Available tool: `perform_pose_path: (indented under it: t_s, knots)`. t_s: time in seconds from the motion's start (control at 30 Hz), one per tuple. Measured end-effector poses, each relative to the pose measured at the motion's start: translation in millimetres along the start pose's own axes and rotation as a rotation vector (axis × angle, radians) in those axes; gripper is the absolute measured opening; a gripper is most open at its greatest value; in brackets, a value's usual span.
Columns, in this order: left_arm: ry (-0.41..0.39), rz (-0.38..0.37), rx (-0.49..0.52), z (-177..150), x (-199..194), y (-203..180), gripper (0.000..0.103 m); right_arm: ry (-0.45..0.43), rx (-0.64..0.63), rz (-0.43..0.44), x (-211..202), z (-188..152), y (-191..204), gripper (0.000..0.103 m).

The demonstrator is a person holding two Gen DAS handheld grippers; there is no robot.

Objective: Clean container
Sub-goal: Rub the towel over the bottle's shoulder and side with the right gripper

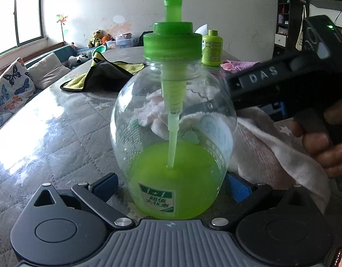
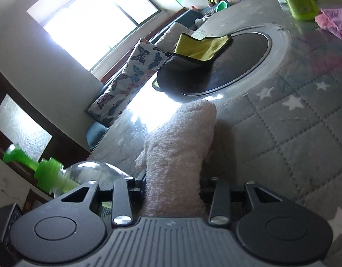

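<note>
— Left gripper (image 1: 171, 188)?
— Clamped on the pump bottle (image 1: 173, 138), blue pads (image 1: 105, 187) pressed against its lower sides. Upright on the quilted table cover (image 1: 59, 133), seen close up. Clear body, green liquid (image 1: 171, 182) filling roughly the bottom third, green cap (image 1: 172, 44) and pump head on top, white dip tube down into the liquid.
— Right gripper (image 2: 173, 187)?
— Narrow, pinched on a white towel (image 2: 180, 146). Towel sticking out forward past the fingertips, the rest bunched back between them. In the left view, held by a hand (image 1: 322, 142) at the bottle's right, black body tilted, towel (image 1: 282, 142) draped behind and beside the bottle. Touching the glass or just behind it: cannot tell through the clear wall.
— Bottle from the right camera?
— Low at the left edge, blurred, green pump (image 2: 46, 173) pointing left, clear shoulder just beside the gripper's left finger.
— Elsewhere on the table?
— Yellow and grey cloth (image 1: 108, 73) well behind the bottle, lying partly over a dark round inset (image 2: 237, 60). Small green bottle (image 1: 212, 47) farther back, pink cloth (image 1: 237, 65) just beside it. Butterfly cushion (image 1: 10, 86) on the bench by the window.
</note>
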State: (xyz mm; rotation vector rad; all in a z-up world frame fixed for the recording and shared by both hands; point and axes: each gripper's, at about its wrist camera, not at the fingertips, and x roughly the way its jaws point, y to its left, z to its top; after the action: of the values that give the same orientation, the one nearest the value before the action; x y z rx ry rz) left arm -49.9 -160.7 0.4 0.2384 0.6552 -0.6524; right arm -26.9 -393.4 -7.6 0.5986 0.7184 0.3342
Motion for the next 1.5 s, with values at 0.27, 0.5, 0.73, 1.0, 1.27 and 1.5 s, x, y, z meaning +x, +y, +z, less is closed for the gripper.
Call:
perform_pose_path:
  t_s: [0.27,0.5,0.73,1.0,1.27,1.5]
  knots:
    - [0.000,0.000,0.000,0,-1,0,0.103,-0.030,-0.064,0.002,-25,1,17,0.038]
    - [0.000,-0.001,-0.001,0,0,1,0.103,-0.060,-0.038,0.182,-31,33,37,0.038]
    - [0.000,-0.002,-0.002,-1,-4,-1,0.103,-0.015,-0.046,0.187,3,35,34,0.039]
    - [0.000,-0.003,-0.003,-2,-5,-2,0.103,0.004,0.018,0.151,10,22,6,0.039]
    - [0.001,-0.004,-0.003,-4,-8,-2,0.103,0.018,-0.041,0.085,1,-1,2,0.039]
    - [0.001,-0.004,-0.003,-4,-9,-1,0.103,0.015,-0.114,0.049,-15,-13,13,0.039]
